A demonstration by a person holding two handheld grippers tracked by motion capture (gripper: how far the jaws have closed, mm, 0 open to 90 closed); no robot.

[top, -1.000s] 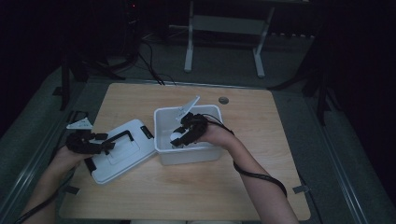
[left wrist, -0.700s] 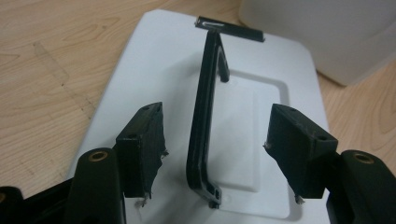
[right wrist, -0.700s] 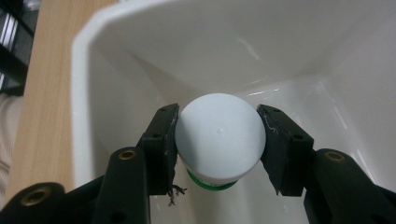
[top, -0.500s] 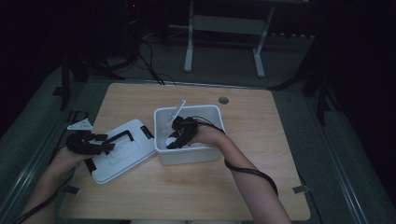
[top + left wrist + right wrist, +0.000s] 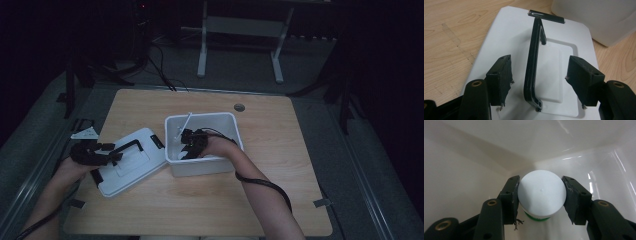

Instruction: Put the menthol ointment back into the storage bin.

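Right tool [image 5: 540, 195] lowered into white bin [image 5: 227, 120] since a second ago, clamped on white-capped, green-based container [image 5: 541, 192] near bin floor; placement judged nearly done. Left tool [image 5: 540, 76] apart, straddling black handle [image 5: 534, 60] of lid [image 5: 145, 137] on table [image 5: 280, 150], untouched

No legible text (anywhere on view)

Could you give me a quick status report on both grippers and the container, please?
Right gripper shut on white-capped container, down inside white bin. Left gripper open, astride black handle of bin lid, not gripping. Nothing in the way.
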